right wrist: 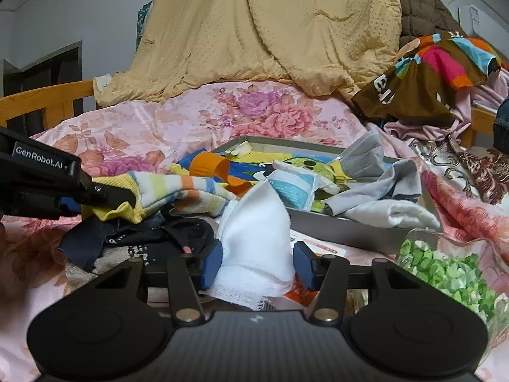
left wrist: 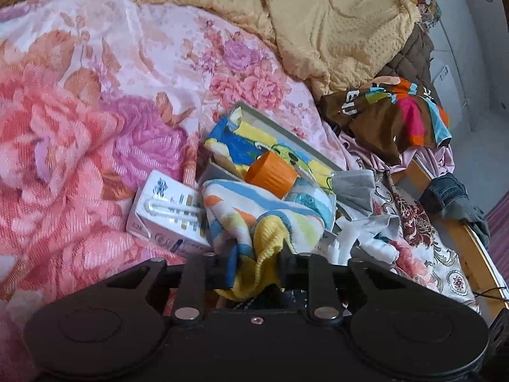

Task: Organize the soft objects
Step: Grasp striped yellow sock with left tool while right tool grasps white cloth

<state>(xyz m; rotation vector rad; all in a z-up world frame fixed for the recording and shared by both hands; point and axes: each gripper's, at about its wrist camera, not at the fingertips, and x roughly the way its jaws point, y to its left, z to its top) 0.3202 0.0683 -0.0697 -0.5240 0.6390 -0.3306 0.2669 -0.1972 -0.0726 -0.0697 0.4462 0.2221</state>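
My left gripper (left wrist: 259,262) is shut on the yellow cuff of a striped sock (left wrist: 254,210), which lies over the near edge of a grey tray (left wrist: 280,127). The right wrist view shows that gripper (right wrist: 127,195) reaching in from the left, pinching the same sock (right wrist: 178,191). My right gripper (right wrist: 257,265) has a bunched white cloth (right wrist: 257,232) between its blue pads, and both pads press on it. A black garment (right wrist: 152,238) lies just left of the cloth. In the tray (right wrist: 343,235) are a colourful cartoon cloth, an orange cup (right wrist: 210,165) and a grey cloth (right wrist: 381,197).
A white drink carton (left wrist: 168,219) lies left of the sock on the floral blanket (left wrist: 95,95). A yellow quilt (right wrist: 270,31) is heaped at the back, with a brown multicoloured garment (right wrist: 423,76) at right. A clear bag of green pieces (right wrist: 445,270) sits near right. A wooden bed rail (right wrist: 47,102) stands far left.
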